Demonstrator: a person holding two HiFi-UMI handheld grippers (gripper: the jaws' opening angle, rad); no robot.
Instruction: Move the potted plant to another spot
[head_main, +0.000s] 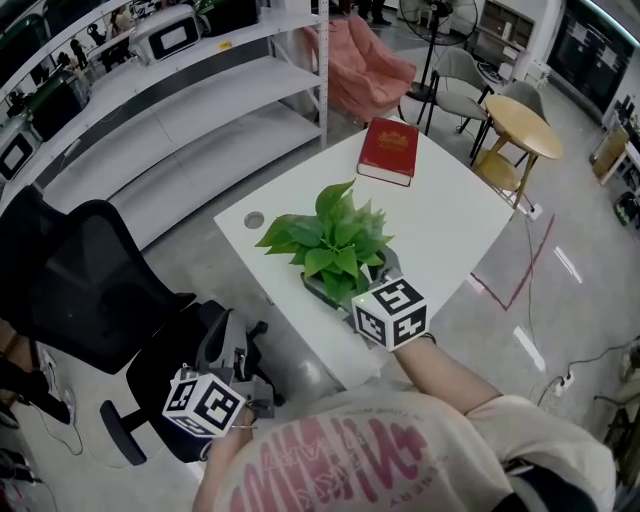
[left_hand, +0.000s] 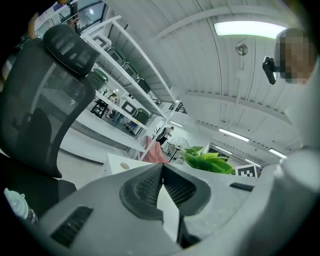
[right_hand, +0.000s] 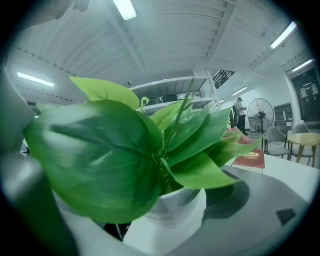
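— Where's the potted plant (head_main: 330, 245)?
— Glossy, broad green leaves in a smooth white pot, at the near edge of the white table (head_main: 450, 220). Your right gripper (head_main: 360, 290) clamps the pot.
— And the left?
— The left gripper (left_hand: 162, 169) is low beside the mesh office chair (head_main: 80, 290), with its ribbed pads pressed together.

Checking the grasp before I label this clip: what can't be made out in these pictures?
- Head view: the pot of the potted plant is hidden by its own leaves and by the right gripper.
- Right gripper view: big blurred leaves cover one jaw, so it is unclear whether the gripper is clamped on the white pot.
- Red book: the cover print is too small to read in any view.
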